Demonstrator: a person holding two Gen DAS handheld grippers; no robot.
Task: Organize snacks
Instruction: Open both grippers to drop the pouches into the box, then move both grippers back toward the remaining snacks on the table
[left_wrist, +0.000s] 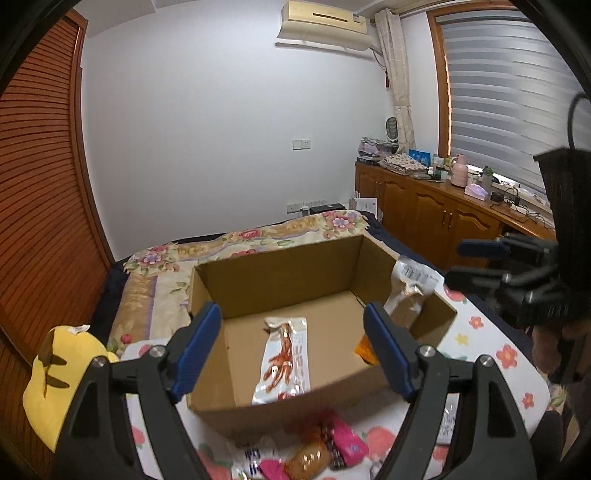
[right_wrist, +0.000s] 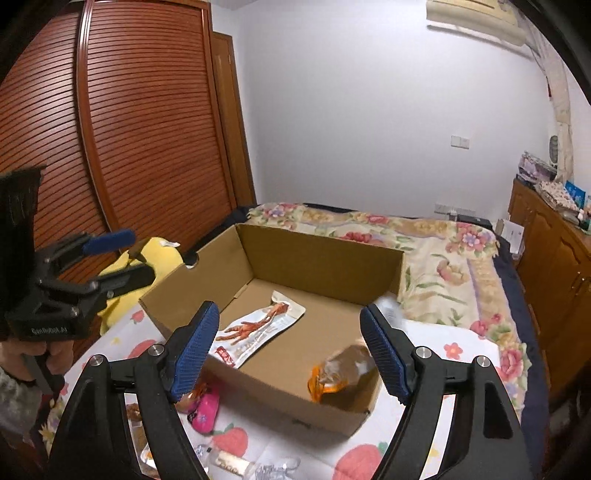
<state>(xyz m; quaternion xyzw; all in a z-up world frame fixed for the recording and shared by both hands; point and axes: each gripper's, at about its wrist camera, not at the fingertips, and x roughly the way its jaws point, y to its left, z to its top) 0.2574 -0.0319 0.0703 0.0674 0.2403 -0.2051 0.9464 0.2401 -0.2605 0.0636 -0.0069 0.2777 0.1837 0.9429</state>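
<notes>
Both grippers, left gripper (left_wrist: 291, 349) and right gripper (right_wrist: 288, 350), hung released, nothing between pads, above cardboard box (right_wrist: 325, 254). Chicken-feet packet (left_wrist: 284, 363) and orange packet (right_wrist: 341, 373) lay inside. Loose snacks (left_wrist: 328, 450) remained on sheet just beside near wall. Risk: low reach could clip that wall and shove box.

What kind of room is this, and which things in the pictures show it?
Most likely a bedroom in a home. The cardboard box with snacks sits on a bed with a floral quilt. A louvred wooden wardrobe stands beside it, and an air conditioner hangs high on the wall.
</notes>
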